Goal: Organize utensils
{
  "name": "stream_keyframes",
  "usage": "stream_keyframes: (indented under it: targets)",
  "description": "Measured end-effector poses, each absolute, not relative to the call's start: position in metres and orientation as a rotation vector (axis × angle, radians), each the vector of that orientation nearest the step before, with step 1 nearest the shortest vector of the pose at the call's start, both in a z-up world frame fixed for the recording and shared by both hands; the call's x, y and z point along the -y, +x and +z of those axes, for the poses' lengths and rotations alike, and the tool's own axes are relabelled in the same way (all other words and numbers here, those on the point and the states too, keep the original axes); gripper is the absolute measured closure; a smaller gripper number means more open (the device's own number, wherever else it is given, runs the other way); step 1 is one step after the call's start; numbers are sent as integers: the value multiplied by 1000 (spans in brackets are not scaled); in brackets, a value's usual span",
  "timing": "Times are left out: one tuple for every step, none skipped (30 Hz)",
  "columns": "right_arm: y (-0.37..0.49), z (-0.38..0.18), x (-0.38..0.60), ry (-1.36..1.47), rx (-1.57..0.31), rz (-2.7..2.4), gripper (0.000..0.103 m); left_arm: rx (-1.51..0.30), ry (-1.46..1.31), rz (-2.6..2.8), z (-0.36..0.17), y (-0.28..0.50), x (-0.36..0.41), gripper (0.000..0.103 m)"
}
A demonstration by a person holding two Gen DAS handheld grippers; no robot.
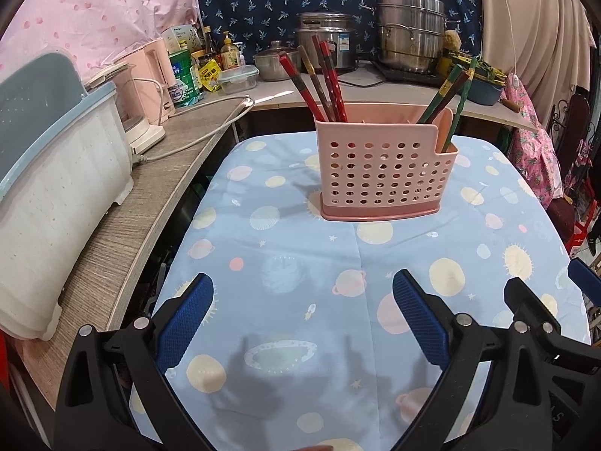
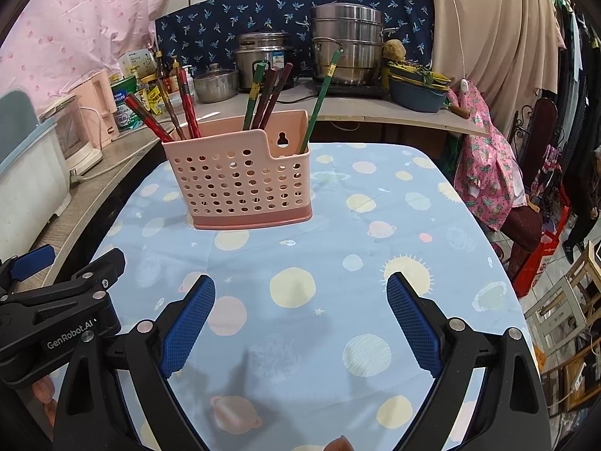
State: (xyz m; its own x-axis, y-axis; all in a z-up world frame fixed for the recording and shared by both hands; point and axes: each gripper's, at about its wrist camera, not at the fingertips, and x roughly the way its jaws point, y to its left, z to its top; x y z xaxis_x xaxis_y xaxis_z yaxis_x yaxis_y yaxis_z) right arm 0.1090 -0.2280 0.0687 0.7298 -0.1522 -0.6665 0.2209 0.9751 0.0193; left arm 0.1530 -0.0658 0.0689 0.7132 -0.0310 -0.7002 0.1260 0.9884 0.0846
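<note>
Chopstick [image 1: 323, 75] tips inside holder [image 1: 379, 173]

Planet-print tablecloth [image 1: 300, 263], steel steamer pot [image 1: 411, 32], rice cooker [image 1: 326, 35], pink kettle [image 1: 156, 75], white dish rack [image 1: 56, 188]

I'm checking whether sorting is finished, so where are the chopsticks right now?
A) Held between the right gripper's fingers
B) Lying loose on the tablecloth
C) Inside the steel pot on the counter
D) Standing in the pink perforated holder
D: the red chopsticks and green chopsticks stand in the pink holder, and both the left gripper and right gripper are open and hold nothing.
</note>
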Motion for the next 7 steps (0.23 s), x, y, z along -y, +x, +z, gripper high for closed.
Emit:
stream_keyframes:
  targets:
    - [109,69,228,98,-724,-206,14,-772,132,-87,69,152,66,11]
    - [108,69,228,97,-723,-207,14,-772,131,-88,69,152,66,11]
    - [108,69,228,97,-722,-207,14,-775,130,-92,69,152,66,11]
    - [108,69,228,97,-720,-207,14,-778,129,-95,69,153,66,11]
    - [108,69,228,98,-719,-207,14,-780,129,-97,68,153,66,11]
    - [107,70,228,98,-719,-207,14,-783,127,-96,68,153,65,11]
    - [108,69,228,97,-719,-208,14,-785,125,-94,68,153,65,11]
